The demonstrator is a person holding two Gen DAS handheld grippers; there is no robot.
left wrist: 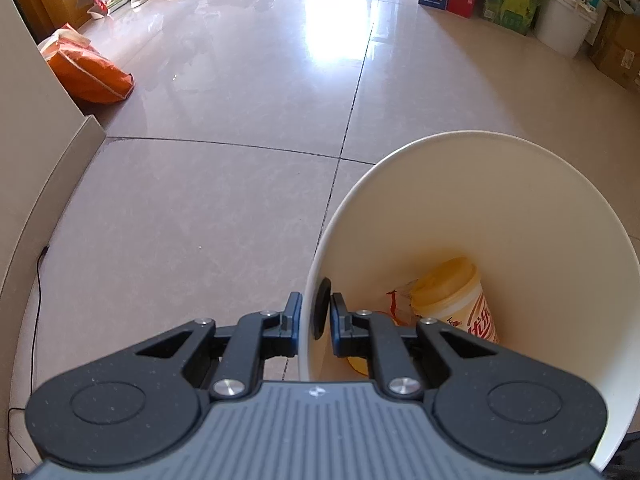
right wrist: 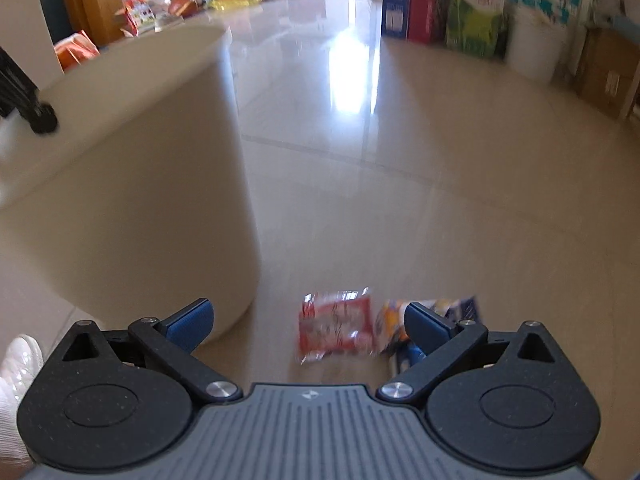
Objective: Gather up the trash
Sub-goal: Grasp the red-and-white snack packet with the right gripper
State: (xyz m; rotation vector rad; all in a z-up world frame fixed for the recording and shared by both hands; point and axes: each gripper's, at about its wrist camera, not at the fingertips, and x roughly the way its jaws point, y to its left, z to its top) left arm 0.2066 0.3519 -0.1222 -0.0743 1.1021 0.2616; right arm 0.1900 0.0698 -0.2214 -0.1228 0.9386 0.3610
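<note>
Two wrappers on the floor, bin held by its rim

Two pieces of trash lie side by side on the tiles, just right of the bin (right wrist: 132,176): a red wrapper (right wrist: 338,326) and a yellow-blue packet (right wrist: 390,326). Right gripper (right wrist: 308,322) has its jaws spread wide above them, nothing between the pads. Left gripper (left wrist: 314,320) is clamped on the bin wall (left wrist: 308,280). A cup (left wrist: 456,300) is already inside. Wrappers look light, thin, crinkly and slippery; best pinched at a raised, crumpled edge.

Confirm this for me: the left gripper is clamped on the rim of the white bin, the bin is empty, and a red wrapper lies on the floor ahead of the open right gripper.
One thing is wrong: the white bin is not empty. The left wrist view shows a yellow cup and an orange wrapper inside. The left gripper does clamp the rim, and the red wrapper lies ahead of the open right gripper.
</note>
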